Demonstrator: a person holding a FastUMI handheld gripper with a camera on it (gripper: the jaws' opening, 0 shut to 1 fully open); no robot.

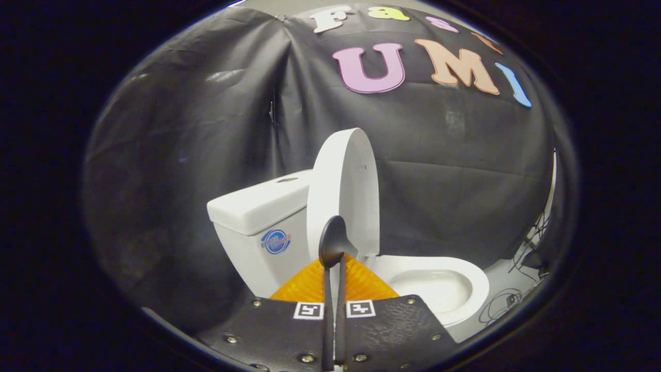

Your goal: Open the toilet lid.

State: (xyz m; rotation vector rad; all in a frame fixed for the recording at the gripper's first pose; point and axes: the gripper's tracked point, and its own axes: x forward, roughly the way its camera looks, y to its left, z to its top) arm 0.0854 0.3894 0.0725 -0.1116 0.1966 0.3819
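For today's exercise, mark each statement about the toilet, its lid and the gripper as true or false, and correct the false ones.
1. The toilet lid stands raised. True.
2. The bowl is covered by the lid. False: it lies open.
3. The gripper holds a black spoon between its jaws. True.
4. The jaws are spread wide apart. False: they are closed on the spoon's handle.
5. The tank has a round sticker on its side. True.
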